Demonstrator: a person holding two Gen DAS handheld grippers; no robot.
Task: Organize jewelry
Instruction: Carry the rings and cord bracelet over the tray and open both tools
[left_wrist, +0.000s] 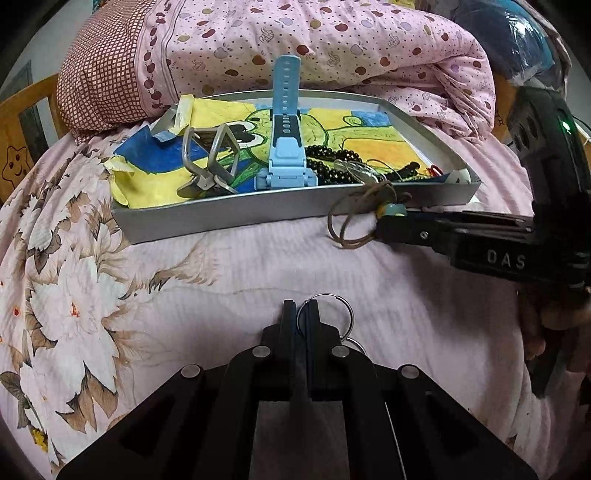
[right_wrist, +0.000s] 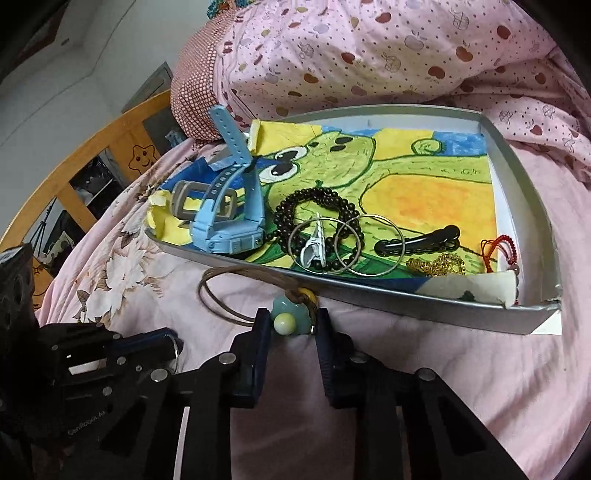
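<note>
The right wrist view is showing the right gripper with its jaws standing narrow around a pale green and cream stone pendant on a looped brown cord; whether the pads are pressing on the stone cannot be told for sure from here. No earlier picture is to hand, so only this stance is being reported. The pendant is lying on the bedcover just outside the near edge of the shallow grey metal tray, with its cord loop trailing over that edge.

Handling, as judged: the stone bead is looking small, hard and smooth, so it is likely to slip; the cord is limp and will dangle and may snag the tray wall. The bead cluster is offering the firmer hold.

The left gripper is closed on a thin silver wire hoop, light and springy, best pinched across the wire.

Inside the tray, a sky-blue plastic watch with upright strap is occupying the left part, with a dark beaded bracelet, two thin metal rings, a black hair clip and a gold coiled chain along the near edge. A crayon frog drawing is lining the floor.

The surface is a soft pink floral bedcover; it is giving under load. A folded apple-print quilt is lying behind the far edge, and a yellow wooden bed rail is standing beyond.
</note>
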